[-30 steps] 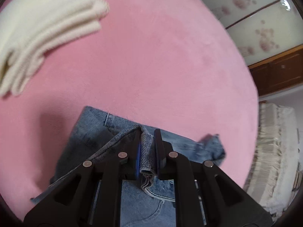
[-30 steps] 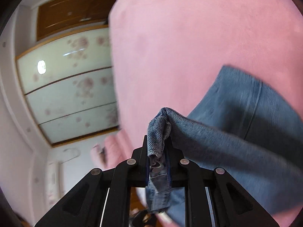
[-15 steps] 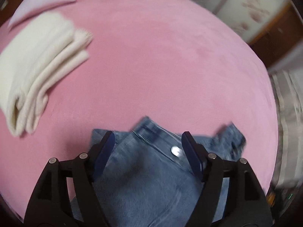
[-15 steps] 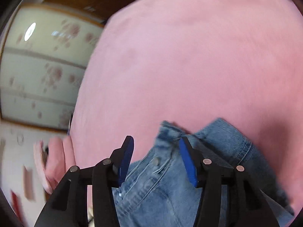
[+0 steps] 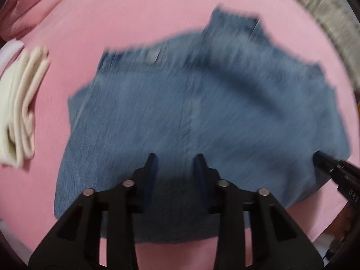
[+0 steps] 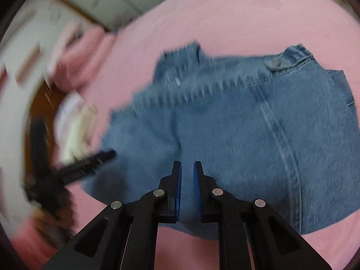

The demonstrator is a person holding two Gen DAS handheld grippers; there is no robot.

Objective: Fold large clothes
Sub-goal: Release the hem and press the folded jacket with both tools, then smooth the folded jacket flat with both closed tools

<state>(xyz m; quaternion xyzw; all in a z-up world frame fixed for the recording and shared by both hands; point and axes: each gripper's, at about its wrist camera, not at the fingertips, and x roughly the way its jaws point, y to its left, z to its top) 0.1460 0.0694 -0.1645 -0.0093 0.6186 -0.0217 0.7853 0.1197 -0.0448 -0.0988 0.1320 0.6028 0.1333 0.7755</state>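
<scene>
A pair of blue jeans (image 5: 202, 103) lies folded in a broad heap on the pink bed (image 5: 135, 11). My left gripper (image 5: 175, 157) hovers over its near edge, pointing steeply down. Its jaws stand partly apart and are closing, with nothing between them. In the right wrist view the jeans (image 6: 236, 123) show a long seam and the waistband at the far right. My right gripper (image 6: 187, 164) hangs above the denim, its jaws closing to a narrow gap with no cloth between them. Each view catches the other gripper at the jeans' edge: right gripper (image 5: 324, 159), left gripper (image 6: 110, 154). Both views are motion-blurred.
A folded cream cloth (image 5: 20, 103) lies on the bed left of the jeans. Pink pillows (image 5: 29, 4) sit at the far left corner. A grey fringed blanket (image 5: 326, 6) borders the bed at the upper right. Wardrobe doors (image 6: 108, 2) stand beyond the bed.
Both grippers let go of the pinched denim edges and opened wide. They then swung back over the dropped jeans while rolling, and their jaws have narrowed again.
</scene>
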